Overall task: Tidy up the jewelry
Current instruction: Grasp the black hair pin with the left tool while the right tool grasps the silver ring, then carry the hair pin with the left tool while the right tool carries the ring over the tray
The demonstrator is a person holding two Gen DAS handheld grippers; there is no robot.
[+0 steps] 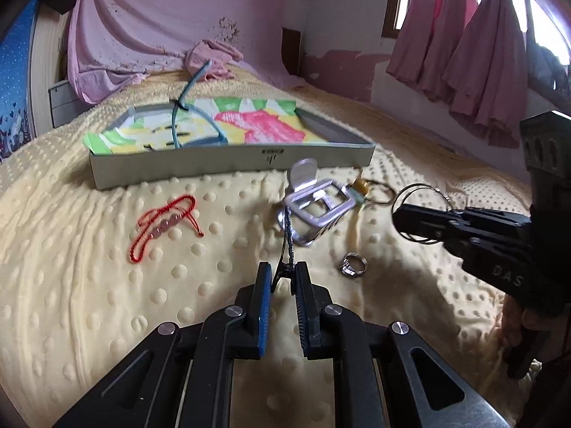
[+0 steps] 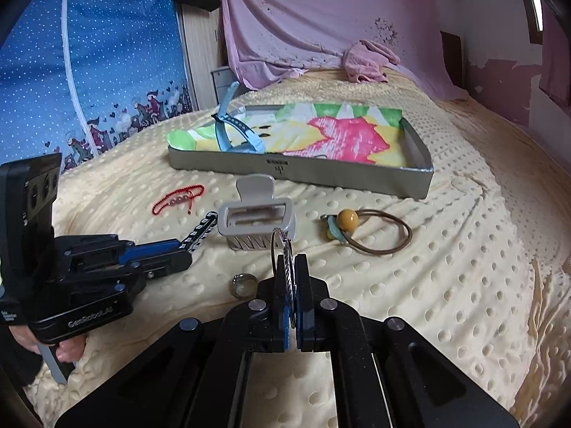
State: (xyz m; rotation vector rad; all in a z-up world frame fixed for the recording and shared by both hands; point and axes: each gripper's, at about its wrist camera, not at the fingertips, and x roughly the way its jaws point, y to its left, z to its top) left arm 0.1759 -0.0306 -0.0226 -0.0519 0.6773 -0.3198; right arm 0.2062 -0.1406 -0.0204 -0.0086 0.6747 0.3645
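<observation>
My left gripper (image 1: 282, 271) is shut on a black-and-white checkered hair clip (image 1: 287, 240), seen also in the right wrist view (image 2: 200, 231), above the bed. My right gripper (image 2: 292, 262) is shut on thin silver bangles (image 2: 282, 246), which show in the left wrist view (image 1: 421, 198). A grey tray (image 2: 414, 178) lined with a bright floral cloth holds a blue watch strap (image 2: 228, 125). On the bed lie a red bead bracelet (image 1: 160, 223), a grey claw clip (image 2: 257, 215), a silver ring (image 2: 243, 283) and a brown hair tie with yellow bead (image 2: 374, 232).
The cream dotted blanket (image 2: 464, 267) covers the bed. A pink cloth (image 2: 367, 59) lies at the far end. Pink curtains (image 1: 474, 42) hang by the window on the right; a blue dotted wardrobe cover (image 2: 107, 53) stands on the left.
</observation>
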